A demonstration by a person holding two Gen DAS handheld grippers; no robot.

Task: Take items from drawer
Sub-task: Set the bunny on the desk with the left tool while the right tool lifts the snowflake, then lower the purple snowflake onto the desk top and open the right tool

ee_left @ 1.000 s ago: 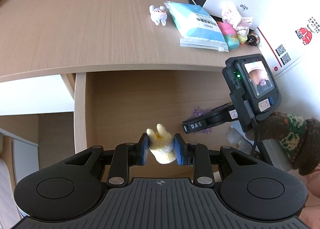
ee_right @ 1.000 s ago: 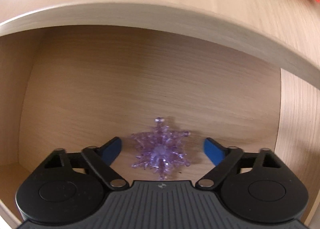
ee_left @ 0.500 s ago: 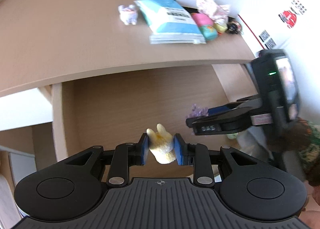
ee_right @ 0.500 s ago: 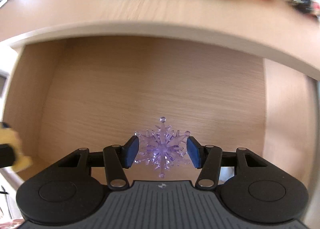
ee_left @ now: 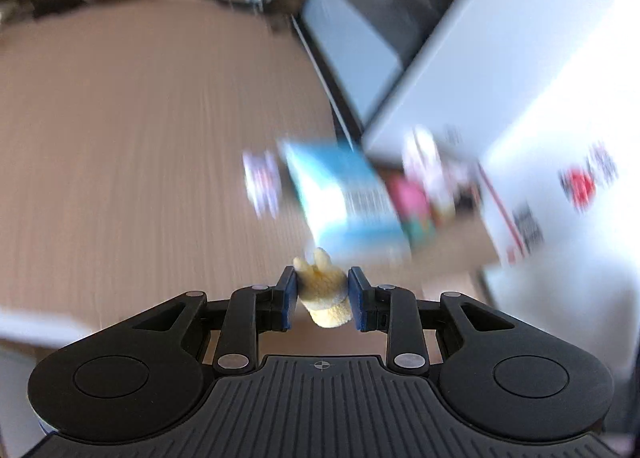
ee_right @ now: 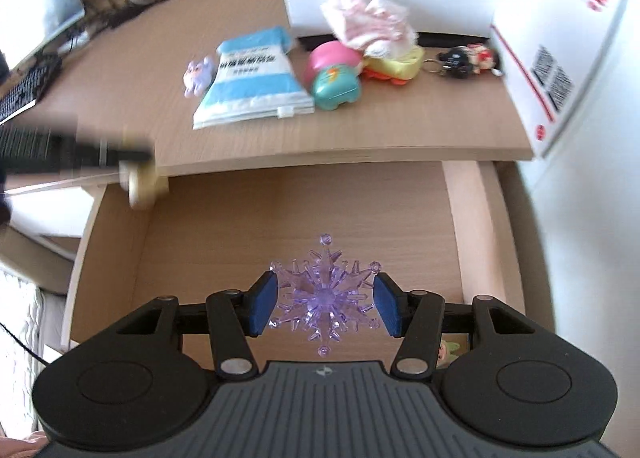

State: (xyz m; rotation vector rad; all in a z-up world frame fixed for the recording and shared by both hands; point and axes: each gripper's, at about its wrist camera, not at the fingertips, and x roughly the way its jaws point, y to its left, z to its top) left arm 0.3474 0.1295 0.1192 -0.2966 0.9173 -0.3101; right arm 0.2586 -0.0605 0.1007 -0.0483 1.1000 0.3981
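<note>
My left gripper (ee_left: 322,296) is shut on a small yellow plush toy (ee_left: 323,290) and hangs above the wooden desk top (ee_left: 152,178); this view is blurred by motion. In the right wrist view the left gripper (ee_right: 132,168) shows as a dark blur at the desk's front edge with the yellow toy (ee_right: 140,184) in it. My right gripper (ee_right: 326,300) is shut on a purple crystal snowflake (ee_right: 325,294), held above the open wooden drawer (ee_right: 280,218). The drawer floor that shows is bare.
On the desk lie a blue-and-white packet (ee_right: 252,78), a small pale figurine (ee_right: 197,74), a pink-and-teal toy (ee_right: 334,76), a yellow and pink plush (ee_right: 380,38) and a dark keychain (ee_right: 466,58). A white box (ee_right: 540,38) stands at right, with a monitor (ee_right: 36,6) and cables at left.
The left gripper has lifted the yellow toy out of the drawer to desk height. The right gripper has risen with the snowflake, away from the drawer floor.
</note>
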